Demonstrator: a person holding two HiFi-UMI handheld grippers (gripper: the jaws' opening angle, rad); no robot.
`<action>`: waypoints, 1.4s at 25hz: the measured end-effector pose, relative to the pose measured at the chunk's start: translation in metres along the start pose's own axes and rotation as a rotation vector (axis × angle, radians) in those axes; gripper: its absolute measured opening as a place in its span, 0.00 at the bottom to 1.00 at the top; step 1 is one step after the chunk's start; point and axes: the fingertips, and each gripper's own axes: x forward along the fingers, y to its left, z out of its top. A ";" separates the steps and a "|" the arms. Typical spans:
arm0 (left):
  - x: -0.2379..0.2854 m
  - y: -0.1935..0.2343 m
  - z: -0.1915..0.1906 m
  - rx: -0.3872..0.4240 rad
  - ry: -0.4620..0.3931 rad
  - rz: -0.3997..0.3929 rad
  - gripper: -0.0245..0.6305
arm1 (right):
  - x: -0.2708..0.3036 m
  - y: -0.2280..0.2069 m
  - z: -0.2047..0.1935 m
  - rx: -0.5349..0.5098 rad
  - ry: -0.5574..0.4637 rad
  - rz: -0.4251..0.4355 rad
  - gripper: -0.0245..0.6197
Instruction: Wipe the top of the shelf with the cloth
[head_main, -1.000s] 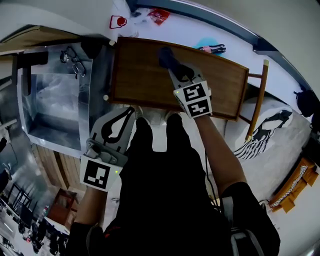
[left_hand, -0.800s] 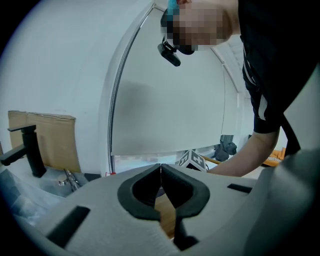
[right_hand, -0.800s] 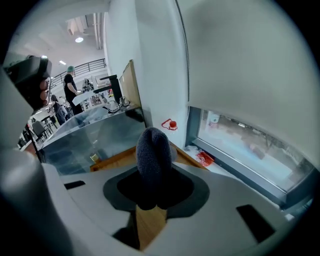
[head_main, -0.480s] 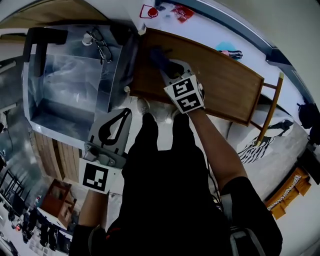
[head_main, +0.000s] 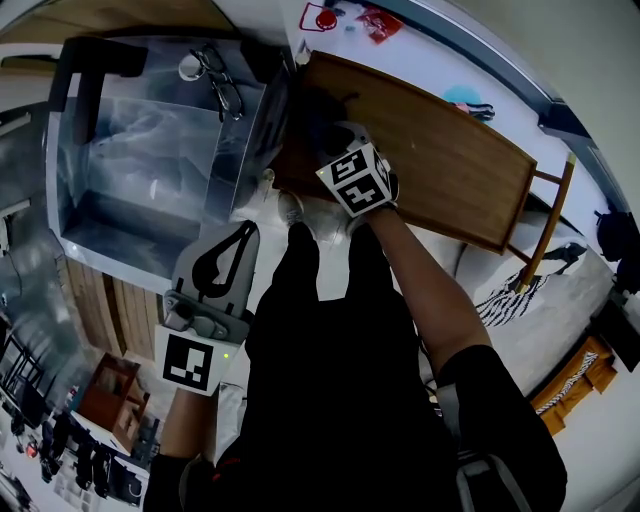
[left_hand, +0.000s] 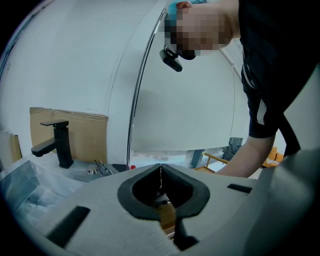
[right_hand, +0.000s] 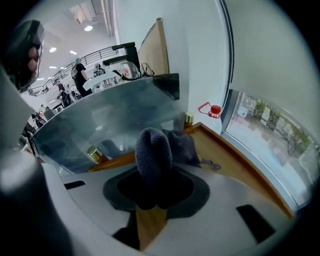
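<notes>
shelf top (head_main: 450, 170): bare rightward | left end: steel sink (head_main: 252, 140) wall just beside (raised rim along edges)

The right tool (head_main: 334, 138) holds the cloth (head_main: 316, 108) against the shelf (head_main: 450, 165).

Cloth (right_hand: 154, 147) end lost between closed jaws of right gripper (right_hand: 152, 192); in head view, bulk of it masked by same gripper. Shelf (head_main: 450, 170) top partly covered. Distant figures (right_hand: 77, 72) too small to be made out. Sink (left_hand: 20, 185) cropped by frame edge.
</notes>
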 end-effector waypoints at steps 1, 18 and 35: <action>0.000 0.000 0.000 -0.001 -0.001 -0.001 0.07 | 0.002 0.001 -0.002 -0.002 0.007 0.002 0.20; 0.030 -0.034 0.006 0.028 0.017 -0.071 0.07 | -0.023 -0.030 -0.049 0.050 0.043 -0.036 0.20; 0.083 -0.107 0.016 0.077 0.030 -0.194 0.07 | -0.083 -0.086 -0.130 0.164 0.060 -0.119 0.20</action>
